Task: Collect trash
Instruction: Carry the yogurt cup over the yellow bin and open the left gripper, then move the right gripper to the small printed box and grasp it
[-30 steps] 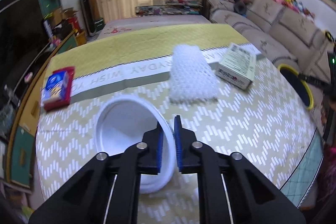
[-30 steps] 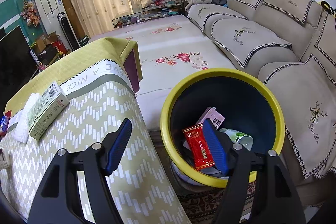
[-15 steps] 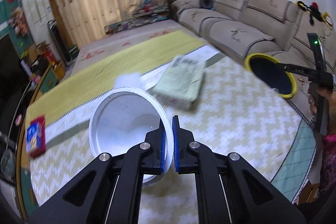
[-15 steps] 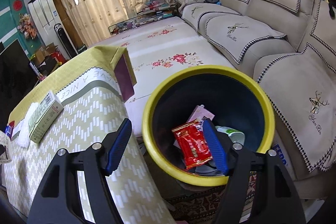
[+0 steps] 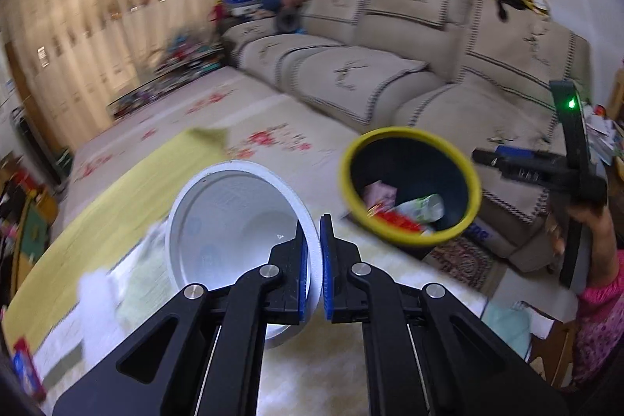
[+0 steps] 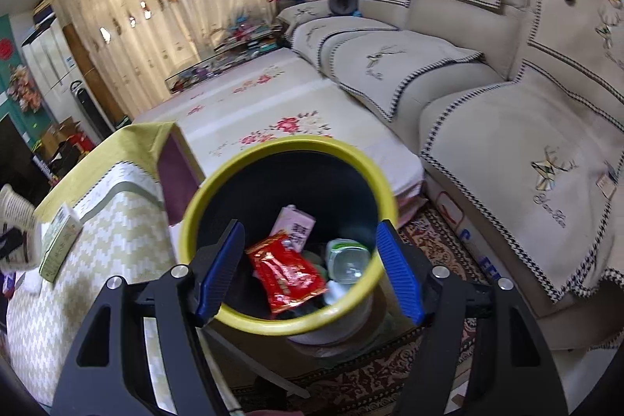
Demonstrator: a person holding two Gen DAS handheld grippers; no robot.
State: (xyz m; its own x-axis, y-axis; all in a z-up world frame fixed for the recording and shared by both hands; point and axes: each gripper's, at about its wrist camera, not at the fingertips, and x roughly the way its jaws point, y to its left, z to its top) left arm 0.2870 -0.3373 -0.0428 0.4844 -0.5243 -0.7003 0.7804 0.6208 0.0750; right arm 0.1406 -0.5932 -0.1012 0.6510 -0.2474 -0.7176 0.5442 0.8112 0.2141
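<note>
Beige curtains [image 6: 163, 10] are seen across the back of a living room, with a flowered bed [image 6: 280, 112] before them and a beige sofa [image 6: 507, 96] along the right side. At the left, a table [image 6: 78, 279] covered by a yellow-and-white zigzag cloth is shown; a green-and-white carton [image 6: 60, 242] lies on it near its left part. In the left wrist view, the left tool [image 5: 315, 269] is clamped on the rim of a white paper bowl [image 5: 230, 225], one blue pad being set inside the rim and the other outside it; the bowl is held tilted on edge above the table, its opening turned toward the camera. A white blurred mass and a blue-and-red packet [image 5: 25, 369] are seen on the table at the far left of that view, too smeared to be identified further. To the right of the table, beside the bed and on a patterned rug [image 6: 436, 232], a dark bin with a yellow rim [image 6: 288, 232] is placed. Inside it a red wrapper [image 6: 286, 269], a pink carton [image 6: 292, 225] and a clear plastic container [image 6: 347, 260] are visible. The right tool [image 6: 308, 271] is held over the bin with its blue pads set wide apart, nothing being gripped between them. In the left wrist view the same tool is seen to the right of the bin, a green light shown on its body.
</note>
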